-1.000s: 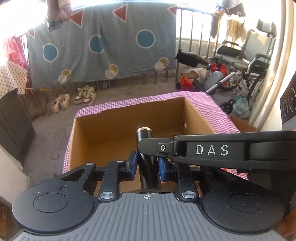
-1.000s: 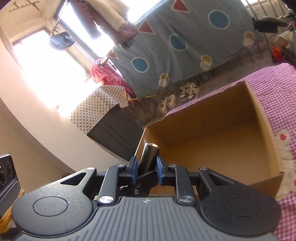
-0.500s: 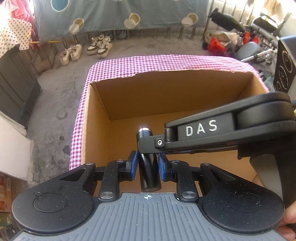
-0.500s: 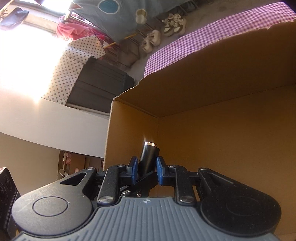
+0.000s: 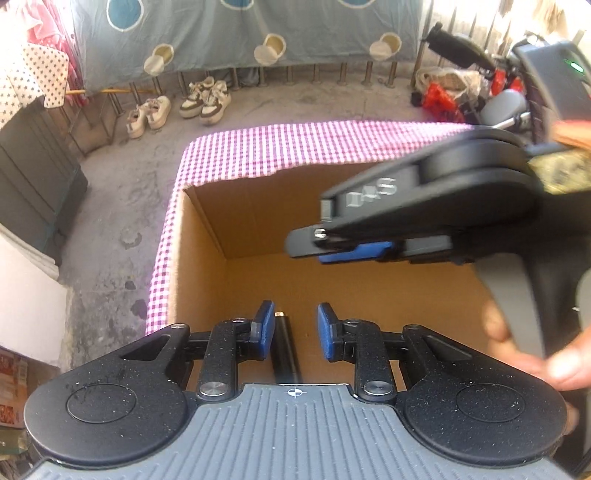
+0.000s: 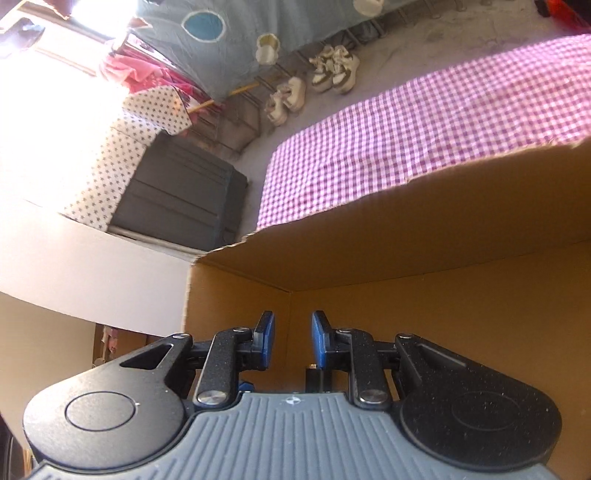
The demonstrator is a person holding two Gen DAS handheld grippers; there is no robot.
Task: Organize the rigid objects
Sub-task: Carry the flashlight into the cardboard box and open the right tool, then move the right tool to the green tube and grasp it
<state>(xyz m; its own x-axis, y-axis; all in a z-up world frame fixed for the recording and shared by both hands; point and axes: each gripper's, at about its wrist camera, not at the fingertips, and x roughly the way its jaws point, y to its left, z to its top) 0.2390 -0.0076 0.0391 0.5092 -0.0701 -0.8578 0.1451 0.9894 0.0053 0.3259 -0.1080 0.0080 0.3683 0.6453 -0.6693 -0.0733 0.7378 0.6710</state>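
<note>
My left gripper (image 5: 295, 330) hangs over the open cardboard box (image 5: 207, 258), pointing steeply down into it. Its jaws have just been opening and now stand a little apart, gripping nothing. The black cylinder (image 5: 285, 347) with its metal tip shows in the gap, down inside the box near the front wall. It is closer to my left-hand pad, and neither pad presses on it.

My right gripper (image 6: 293, 345) is narrow too, with bare cardboard between its blue pads and nothing held. From its own camera the cylinder peeps out low, under the right-hand pad. Seen from the left wrist, this gripper crosses above the box's right side, blurred, with my right hand (image 5: 517, 347) on its handle.

The box sits on the counter, whose purple checked cloth (image 5: 295, 147) shows beyond the box's far rim. Past the counter, pairs of pale shoes (image 5: 205, 99) stand on the concrete floor below a hanging blue sheet (image 5: 258, 29). A dark cabinet (image 6: 184, 195) stands to the left.
</note>
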